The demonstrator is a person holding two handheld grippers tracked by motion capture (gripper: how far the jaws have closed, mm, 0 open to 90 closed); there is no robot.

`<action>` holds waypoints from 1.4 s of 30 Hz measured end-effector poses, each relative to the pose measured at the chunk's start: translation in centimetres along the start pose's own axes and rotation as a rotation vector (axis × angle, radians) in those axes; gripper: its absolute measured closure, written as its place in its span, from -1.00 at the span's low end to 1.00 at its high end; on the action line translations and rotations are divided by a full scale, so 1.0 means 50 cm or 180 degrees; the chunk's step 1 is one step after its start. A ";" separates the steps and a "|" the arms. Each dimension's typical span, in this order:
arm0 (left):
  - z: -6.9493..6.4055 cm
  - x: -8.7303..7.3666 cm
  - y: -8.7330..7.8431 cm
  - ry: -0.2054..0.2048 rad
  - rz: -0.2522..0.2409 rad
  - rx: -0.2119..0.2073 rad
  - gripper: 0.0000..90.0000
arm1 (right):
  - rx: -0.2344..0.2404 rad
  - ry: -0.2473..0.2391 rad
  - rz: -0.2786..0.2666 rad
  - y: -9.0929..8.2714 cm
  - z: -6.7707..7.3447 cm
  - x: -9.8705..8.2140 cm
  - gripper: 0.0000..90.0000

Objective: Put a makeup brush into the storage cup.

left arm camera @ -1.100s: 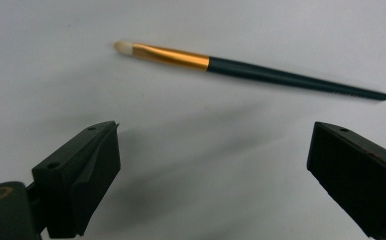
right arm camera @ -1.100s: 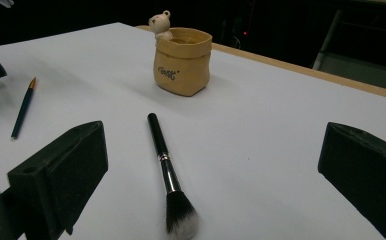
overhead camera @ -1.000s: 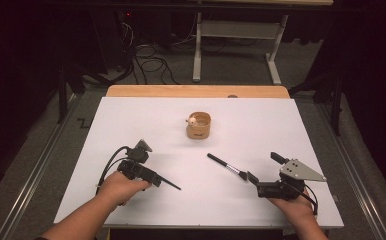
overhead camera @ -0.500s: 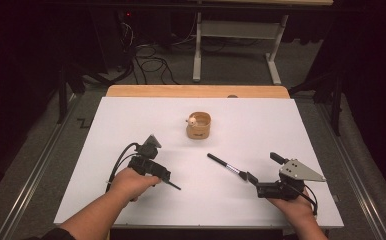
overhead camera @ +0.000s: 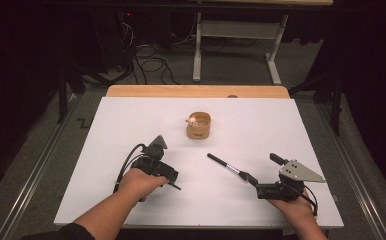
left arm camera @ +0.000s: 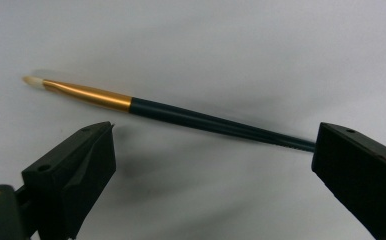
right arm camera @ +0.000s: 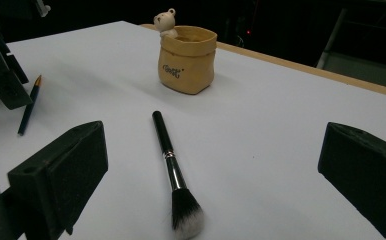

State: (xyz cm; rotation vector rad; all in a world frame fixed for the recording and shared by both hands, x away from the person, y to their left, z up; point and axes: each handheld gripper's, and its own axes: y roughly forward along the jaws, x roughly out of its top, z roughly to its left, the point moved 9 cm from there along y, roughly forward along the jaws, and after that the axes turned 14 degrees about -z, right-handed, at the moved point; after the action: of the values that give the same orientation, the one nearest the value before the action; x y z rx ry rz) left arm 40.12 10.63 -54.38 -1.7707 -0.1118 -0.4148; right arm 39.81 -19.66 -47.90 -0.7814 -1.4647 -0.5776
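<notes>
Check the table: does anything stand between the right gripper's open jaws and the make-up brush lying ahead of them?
Nothing visible does. The make-up brush lies on bare white table between the right gripper jaws; the bear pot stands beyond its handle.

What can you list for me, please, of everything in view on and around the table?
Pot: one, tan, bear figure on its rim, mid-table toward the far side.
Thin brush: one, dark handle, gold ferrule, pale tip, lying flat on the sheet under the left gripper.
Big brush: one, black handle, dark bristles with pale tips, lying flat before the right gripper.
Sheet: one, white, covering the table.
Table edge: one, wood, at the far side.
Frame: one, grey metal, on the floor beyond.
Cables: several, black, on the floor.
Left gripper: black, open, just opened wider, astride the thin brush.
Right gripper: black, open.
</notes>
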 end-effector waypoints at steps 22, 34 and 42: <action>-0.011 0.011 0.018 -0.0057 0.0003 0.0121 -0.70 | 0.0038 -0.0036 0.0031 0.002 0.002 -0.004 -1.00; -0.011 0.011 0.020 -0.0033 -0.0045 0.0194 -0.65 | 0.0044 -0.0061 0.0033 0.002 0.001 -0.004 -1.00; -0.008 0.005 0.018 0.0198 -0.0040 0.0363 -0.45 | 0.0040 -0.0041 0.0040 0.003 0.003 -0.005 -1.00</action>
State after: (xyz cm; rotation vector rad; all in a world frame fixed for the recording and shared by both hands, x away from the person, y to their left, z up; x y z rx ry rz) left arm 40.55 9.97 -55.05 -1.6442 -0.1007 -0.4636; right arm 39.81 -19.49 -48.16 -0.7852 -1.4728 -0.5545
